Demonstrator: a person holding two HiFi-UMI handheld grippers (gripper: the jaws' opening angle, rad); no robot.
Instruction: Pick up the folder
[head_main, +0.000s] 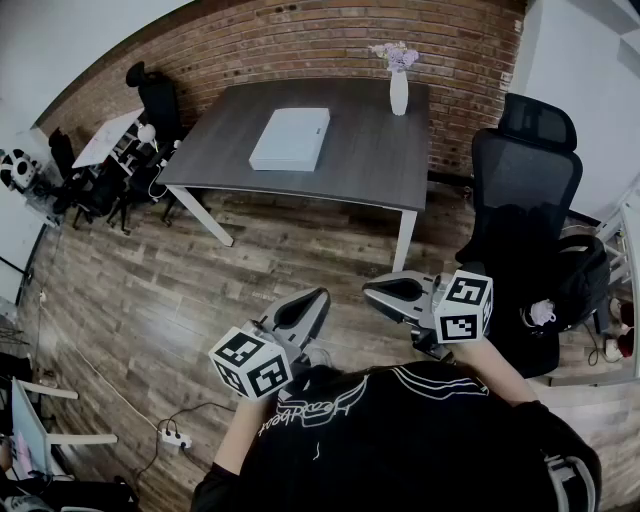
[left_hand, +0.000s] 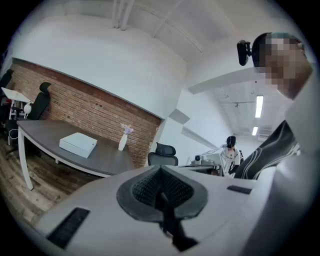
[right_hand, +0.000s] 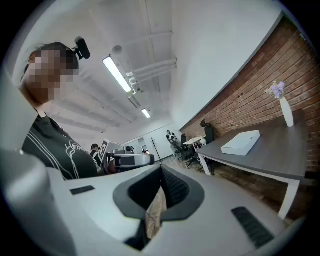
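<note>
Head view: the pale folder (head_main: 290, 139) lies flat on the grey table (head_main: 370, 160), with a flower vase (head_main: 399, 90) at the far edge. Both the left tongs (head_main: 318, 297) and right tongs (head_main: 370, 290) are held near the person's chest, well apart from the table.

Left gripper view: the jaws are pressed together on nothing. The folder (left_hand: 78, 144) sits far off.

Right gripper view: the jaws meet and grip nothing. A tan sliver at their seam may be floor showing through. The folder (right_hand: 241, 142) rests on the table.
</note>
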